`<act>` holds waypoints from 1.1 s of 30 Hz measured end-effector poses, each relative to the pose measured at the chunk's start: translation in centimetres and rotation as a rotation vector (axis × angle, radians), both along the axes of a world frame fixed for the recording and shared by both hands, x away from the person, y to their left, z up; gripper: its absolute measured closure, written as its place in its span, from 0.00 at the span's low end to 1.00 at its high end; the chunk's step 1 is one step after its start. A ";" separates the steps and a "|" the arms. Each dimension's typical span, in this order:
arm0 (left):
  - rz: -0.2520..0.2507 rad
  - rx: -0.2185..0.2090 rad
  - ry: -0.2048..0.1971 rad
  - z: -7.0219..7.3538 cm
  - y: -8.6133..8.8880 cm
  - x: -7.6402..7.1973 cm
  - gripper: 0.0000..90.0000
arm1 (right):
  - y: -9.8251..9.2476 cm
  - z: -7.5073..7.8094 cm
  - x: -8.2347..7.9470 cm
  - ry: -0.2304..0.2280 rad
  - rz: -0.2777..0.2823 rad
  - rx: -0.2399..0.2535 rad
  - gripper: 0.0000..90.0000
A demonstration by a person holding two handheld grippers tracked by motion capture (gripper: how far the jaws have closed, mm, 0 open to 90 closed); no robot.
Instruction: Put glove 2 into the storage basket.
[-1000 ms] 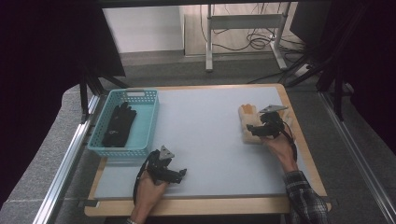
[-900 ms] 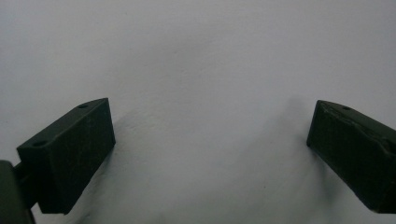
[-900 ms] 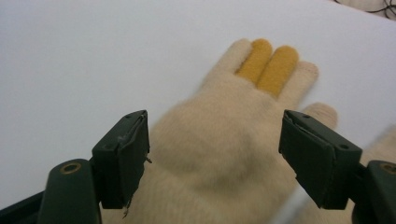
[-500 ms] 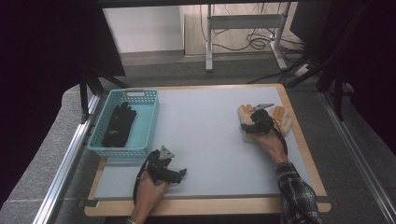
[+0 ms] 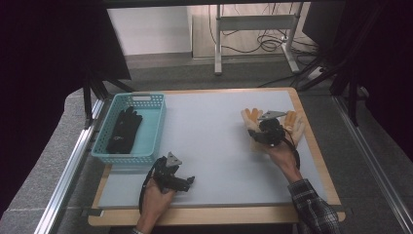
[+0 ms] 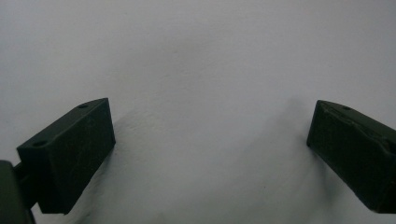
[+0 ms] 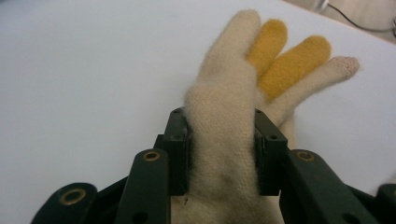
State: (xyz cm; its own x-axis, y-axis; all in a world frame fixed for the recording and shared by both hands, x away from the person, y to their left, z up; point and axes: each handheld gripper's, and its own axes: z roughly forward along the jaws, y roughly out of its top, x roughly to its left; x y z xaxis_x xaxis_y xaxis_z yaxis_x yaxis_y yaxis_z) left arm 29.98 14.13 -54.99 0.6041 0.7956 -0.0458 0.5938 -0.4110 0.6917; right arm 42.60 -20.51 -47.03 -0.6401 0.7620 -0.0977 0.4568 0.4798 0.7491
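our right claw [image 7: 223,154] has just been closing and now pinches the cream glove [image 7: 229,121] at 3 o'clock on the surface [image 5: 209,146], ready for lifting; left claw [image 6: 210,149] waits open.

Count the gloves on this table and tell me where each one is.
2. A black glove lies in the turquoise basket at the left. A cream knitted glove is pinched in the right claw. Others may hide beneath.
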 end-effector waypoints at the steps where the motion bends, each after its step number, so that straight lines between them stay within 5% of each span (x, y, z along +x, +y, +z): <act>1: 0.000 0.000 0.000 0.0 0.0 0.0 0.01 | 0.5 0.3 -0.8 -0.006 0.013 0.006 0.70; 5: 0.003 -0.004 -0.002 0.0 0.0 0.0 0.01 | 2.6 0.3 -3.4 -0.008 0.065 0.019 0.69; 11: 0.002 -0.003 -0.003 0.0 0.0 0.0 0.01 | 5.5 -2.4 -5.6 0.031 0.105 0.025 0.65; 16: 0.004 -0.006 -0.004 0.0 0.0 0.0 0.01 | 6.3 -3.5 -6.2 0.100 0.154 0.044 0.38; 19: 0.003 -0.005 -0.004 0.0 0.0 0.0 0.01 | 5.1 -2.3 -6.4 0.060 0.142 0.069 0.35; 21: 0.001 -0.001 -0.003 0.0 0.0 0.0 0.01 | 3.7 -1.7 -6.3 0.053 0.121 0.077 0.39; 25: 0.000 0.000 -0.001 0.0 0.0 0.0 0.01 | 0.6 -2.0 -6.3 0.070 0.077 0.051 0.71; 27: 0.000 0.000 -0.001 0.0 0.0 0.0 0.01 | -0.2 -2.8 -6.7 0.091 0.076 0.043 0.78; 33: 0.005 -0.007 -0.003 0.0 0.0 0.0 0.01 | -0.1 -5.0 -7.8 0.126 0.110 0.024 0.81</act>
